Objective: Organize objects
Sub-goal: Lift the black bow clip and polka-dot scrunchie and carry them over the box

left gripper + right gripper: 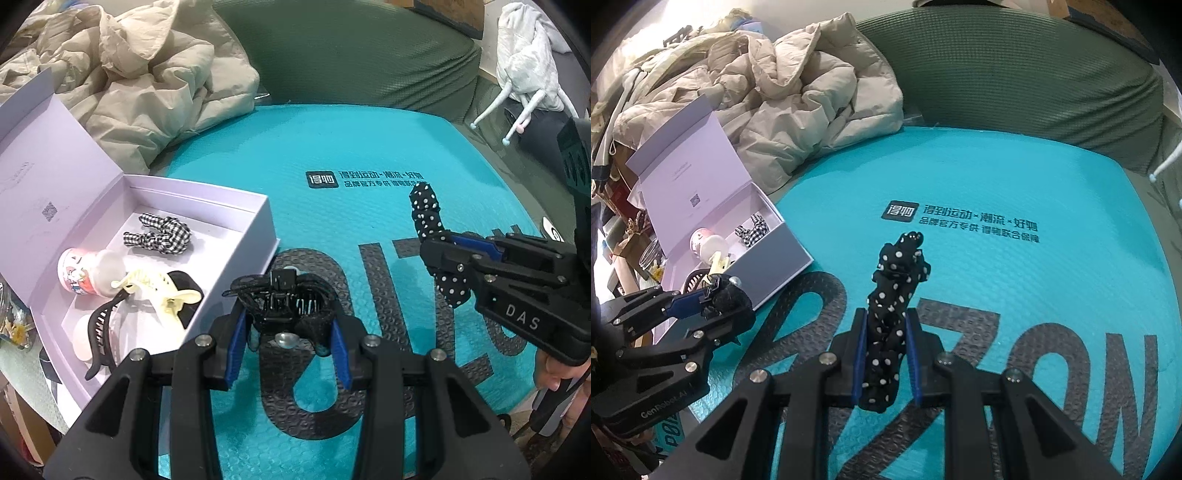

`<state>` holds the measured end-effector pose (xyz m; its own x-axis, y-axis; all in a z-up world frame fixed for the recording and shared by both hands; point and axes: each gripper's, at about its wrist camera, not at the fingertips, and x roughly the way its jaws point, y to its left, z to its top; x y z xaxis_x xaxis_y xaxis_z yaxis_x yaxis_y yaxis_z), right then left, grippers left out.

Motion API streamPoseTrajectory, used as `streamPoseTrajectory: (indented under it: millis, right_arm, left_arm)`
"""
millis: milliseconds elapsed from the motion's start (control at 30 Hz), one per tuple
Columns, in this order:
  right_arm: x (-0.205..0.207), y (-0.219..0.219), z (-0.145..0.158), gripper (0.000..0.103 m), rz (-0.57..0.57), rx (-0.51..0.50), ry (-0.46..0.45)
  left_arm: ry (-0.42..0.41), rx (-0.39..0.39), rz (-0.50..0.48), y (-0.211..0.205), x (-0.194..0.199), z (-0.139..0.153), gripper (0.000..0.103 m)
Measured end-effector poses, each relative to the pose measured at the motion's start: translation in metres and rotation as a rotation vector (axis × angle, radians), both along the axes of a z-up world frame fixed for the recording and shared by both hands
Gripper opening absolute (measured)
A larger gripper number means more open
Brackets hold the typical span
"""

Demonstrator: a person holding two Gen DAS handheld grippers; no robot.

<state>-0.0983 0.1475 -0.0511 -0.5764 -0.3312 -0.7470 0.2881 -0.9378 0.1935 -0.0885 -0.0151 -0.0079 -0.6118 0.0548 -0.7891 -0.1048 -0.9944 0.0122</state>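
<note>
The left gripper [291,332] fingers grasp a black hair clip [284,301] just right of the lilac box [255,240]. The right gripper [886,354] fingers are clenched on a polka-dot scrunchie [894,291], held above the teal mat [1034,280].

A crumpled beige padded jacket [140,81] lies at the far left, partly over a turquoise bubble mailer [369,206] printed with black lettering. A green cushion [351,55] sits behind the mailer. White cloth [524,62] hangs far right.
</note>
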Motion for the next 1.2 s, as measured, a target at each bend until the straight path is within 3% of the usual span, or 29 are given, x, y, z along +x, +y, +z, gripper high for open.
streamPoseTrajectory:
  millis: [1200]
  right_arm:
    - [-0.012,-0.078,0.022,0.019,0.168,-0.042,0.050]
  left_arm:
    - [0.005,0.033,0.121,-0.075,0.001,0.014,0.037]
